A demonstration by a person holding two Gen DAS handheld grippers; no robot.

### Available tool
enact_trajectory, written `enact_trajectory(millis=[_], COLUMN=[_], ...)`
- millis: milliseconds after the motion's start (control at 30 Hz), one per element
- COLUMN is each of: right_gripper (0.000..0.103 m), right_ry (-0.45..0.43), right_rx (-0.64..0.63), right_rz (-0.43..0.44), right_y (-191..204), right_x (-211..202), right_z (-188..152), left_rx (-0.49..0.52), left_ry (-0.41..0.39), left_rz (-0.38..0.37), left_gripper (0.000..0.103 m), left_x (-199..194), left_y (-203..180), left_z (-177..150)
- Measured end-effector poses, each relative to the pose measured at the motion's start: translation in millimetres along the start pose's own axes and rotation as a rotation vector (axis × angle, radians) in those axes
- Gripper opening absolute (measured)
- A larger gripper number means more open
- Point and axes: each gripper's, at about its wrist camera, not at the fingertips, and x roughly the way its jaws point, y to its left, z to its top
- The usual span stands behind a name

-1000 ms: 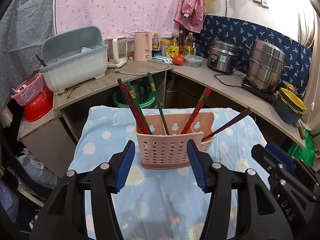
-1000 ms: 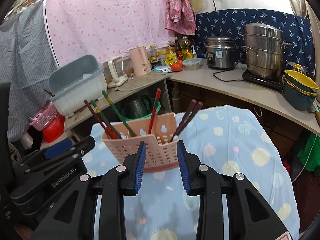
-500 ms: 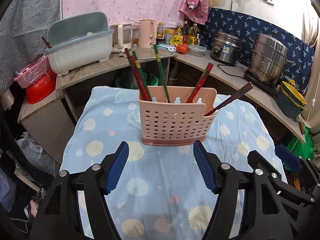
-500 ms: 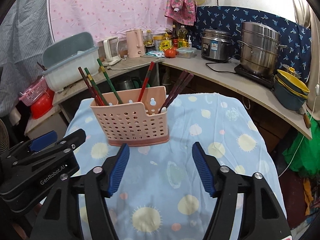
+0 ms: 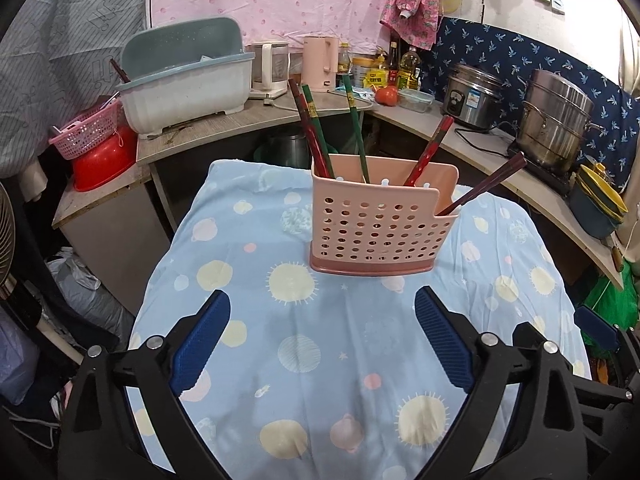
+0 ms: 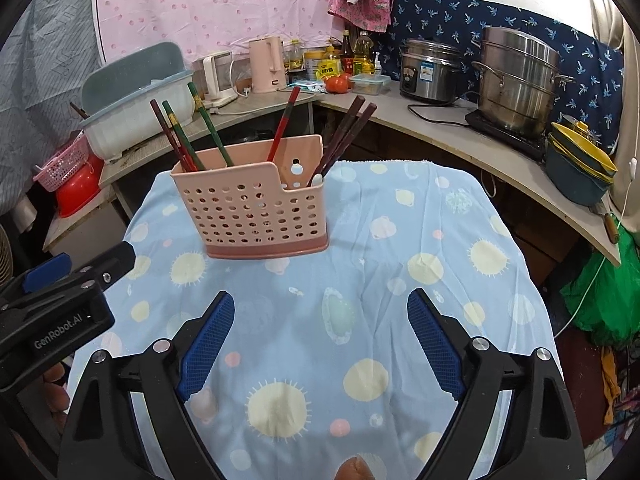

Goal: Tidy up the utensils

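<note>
A pink perforated utensil basket (image 5: 380, 220) stands upright on the blue patterned tablecloth (image 5: 320, 344); it also shows in the right wrist view (image 6: 256, 212). Several red, green and dark chopsticks (image 5: 320, 136) stand in it, with two dark ones (image 6: 344, 132) leaning right. My left gripper (image 5: 322, 340) is open and empty, well short of the basket. My right gripper (image 6: 320, 340) is open and empty, also back from the basket. The left gripper's body (image 6: 60, 304) shows at the left of the right wrist view.
A counter (image 5: 248, 116) runs behind and to the right, with a dish rack (image 5: 184, 80), kettles (image 5: 316, 62), a rice cooker (image 5: 472, 96), a steel pot (image 5: 556, 120) and stacked bowls (image 5: 600, 204). A red basin (image 5: 100, 160) sits left.
Both grippers have pulled back from the basket and opened wide. The right gripper's fingers were nearly together a second ago. The basket and chopsticks have stayed in place.
</note>
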Motion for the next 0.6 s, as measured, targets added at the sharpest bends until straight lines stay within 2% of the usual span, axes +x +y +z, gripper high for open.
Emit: enact_trajectory(millis=[33,100,600], right_gripper=[0.086,0.097,0.097], right_ry=[0.002,0.002,0.031], right_rx=[-0.001,-0.002,0.002], right_rz=[-0.001,-0.011,-0.012], right_y=[0.0,-0.8,-3.3], right_x=[0.9,0.9,5.5], right_z=[-1.3,-3.2,-11.7], left_rx=[0.000,0.003,-0.001], left_ry=[-0.001,0.002,0.024], left_rz=[0.004,0.009,0.036], left_gripper=[0.091,0.092,0.095], left_x=[-0.7,-1.1,1.0], left_y=[0.2,-0.1,0.3], left_z=[-1.5,-3.8,-16.5])
